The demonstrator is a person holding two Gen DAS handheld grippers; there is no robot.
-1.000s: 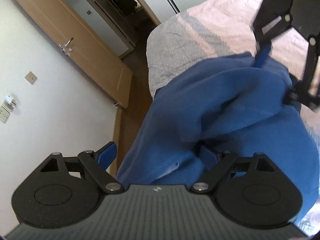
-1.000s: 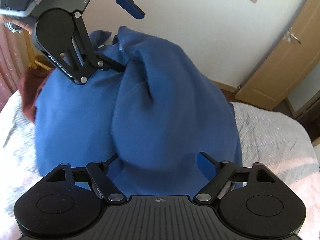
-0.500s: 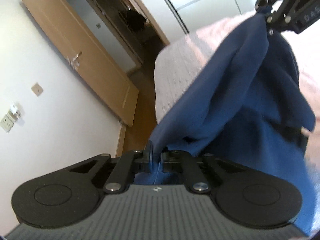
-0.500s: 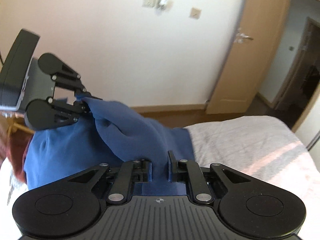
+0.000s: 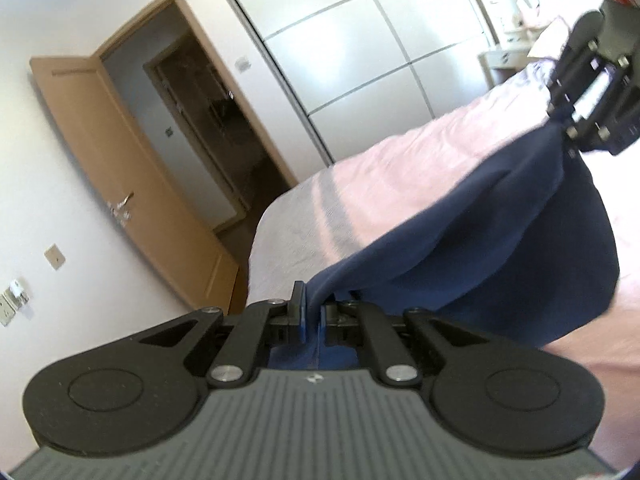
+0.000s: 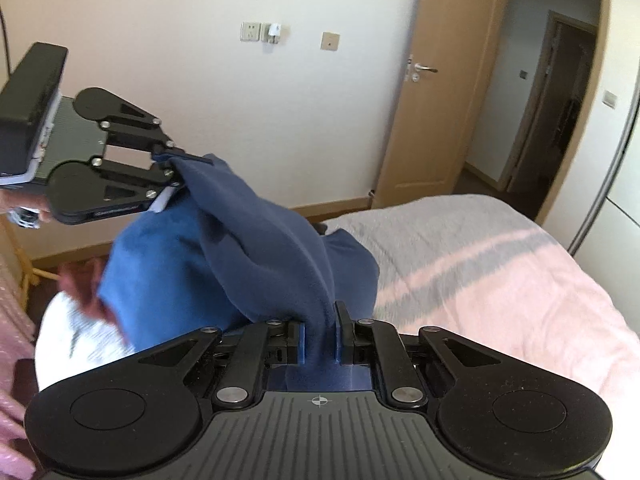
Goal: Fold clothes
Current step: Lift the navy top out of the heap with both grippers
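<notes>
One blue garment (image 6: 256, 240) hangs stretched between both grippers above the bed (image 6: 500, 272), its lower folds sagging toward the pink cover. Left gripper (image 5: 311, 312) has its fingers clenched on one edge of the cloth; right gripper (image 6: 319, 332) pinches another bunched edge between its fingers. Beside the garment at the bed's end lies a white cloth (image 6: 76, 340). Beyond the bed stand a wooden door (image 6: 424, 92) and a white wardrobe (image 5: 360, 52).
</notes>
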